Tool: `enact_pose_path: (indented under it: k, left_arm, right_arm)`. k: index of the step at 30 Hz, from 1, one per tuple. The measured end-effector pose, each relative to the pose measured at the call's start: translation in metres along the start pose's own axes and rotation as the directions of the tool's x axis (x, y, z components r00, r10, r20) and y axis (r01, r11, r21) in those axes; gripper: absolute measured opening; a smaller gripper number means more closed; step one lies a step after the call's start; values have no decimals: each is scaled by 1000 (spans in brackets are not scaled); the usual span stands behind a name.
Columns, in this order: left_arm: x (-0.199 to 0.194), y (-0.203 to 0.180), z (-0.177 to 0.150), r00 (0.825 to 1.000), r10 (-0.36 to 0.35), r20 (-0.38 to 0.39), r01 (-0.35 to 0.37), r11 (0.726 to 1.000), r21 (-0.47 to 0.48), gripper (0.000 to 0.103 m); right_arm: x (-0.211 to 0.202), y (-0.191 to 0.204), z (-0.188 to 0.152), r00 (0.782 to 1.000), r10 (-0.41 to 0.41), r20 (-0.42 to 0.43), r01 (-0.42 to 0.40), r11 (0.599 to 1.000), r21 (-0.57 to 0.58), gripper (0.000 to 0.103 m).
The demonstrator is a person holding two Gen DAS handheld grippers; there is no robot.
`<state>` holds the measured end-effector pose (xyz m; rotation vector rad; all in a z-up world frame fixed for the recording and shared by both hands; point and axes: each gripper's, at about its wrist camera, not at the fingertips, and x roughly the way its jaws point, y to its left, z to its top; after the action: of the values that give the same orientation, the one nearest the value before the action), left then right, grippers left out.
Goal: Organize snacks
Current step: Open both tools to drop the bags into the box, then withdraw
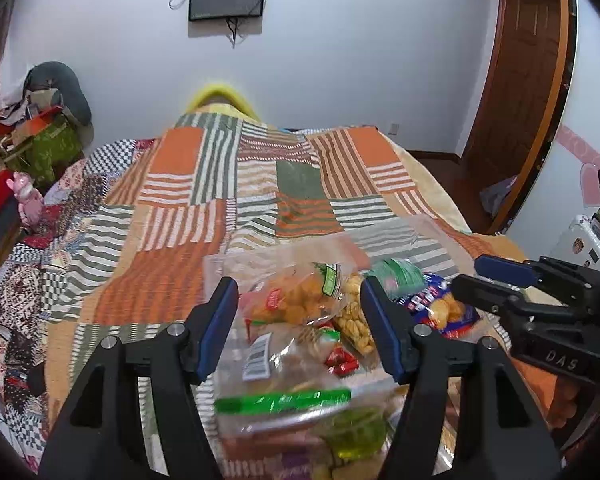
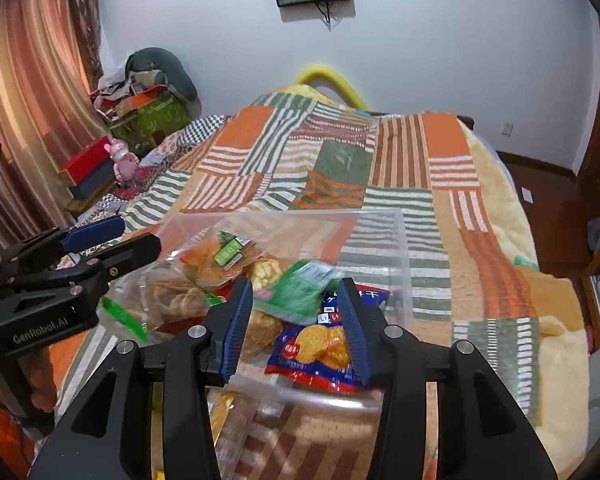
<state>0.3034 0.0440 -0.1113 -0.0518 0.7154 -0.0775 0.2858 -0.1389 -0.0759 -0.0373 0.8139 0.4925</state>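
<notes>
A clear plastic bin (image 2: 404,248) sits on the patchwork bed and holds several snack packets. In the right wrist view I see a blue and red cracker packet (image 2: 320,350), a green packet (image 2: 300,288) and an orange snack bag (image 2: 216,260). In the left wrist view the orange snack bag (image 1: 296,300), small red candies (image 1: 342,360) and a green-striped clear bag (image 1: 284,400) lie in the bin (image 1: 420,228). My left gripper (image 1: 298,328) is open above the bin's near side. My right gripper (image 2: 296,330) is open over the cracker packet, holding nothing.
The patchwork quilt (image 1: 228,184) covers the bed beyond the bin. A cluttered side area with a red box (image 2: 88,164) and a pink toy (image 2: 124,160) lies at the left. A curtain (image 2: 32,92) hangs at the left; a wooden door (image 1: 524,80) stands at the right.
</notes>
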Motion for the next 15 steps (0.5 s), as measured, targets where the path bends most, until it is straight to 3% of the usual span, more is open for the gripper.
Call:
enact_pose_path:
  k: [9,15]
  left_arm:
    - [-54,13,-30,999,51,6,-51,998,22,71]
    - [-72,25,-72,996,71,-59,-71,997,3,72]
  right_arm:
    - [-42,15,-14,999,-4,34,6,999,-50,44]
    - [-60,23,-32,999,-4,35,7,998,-65,46]
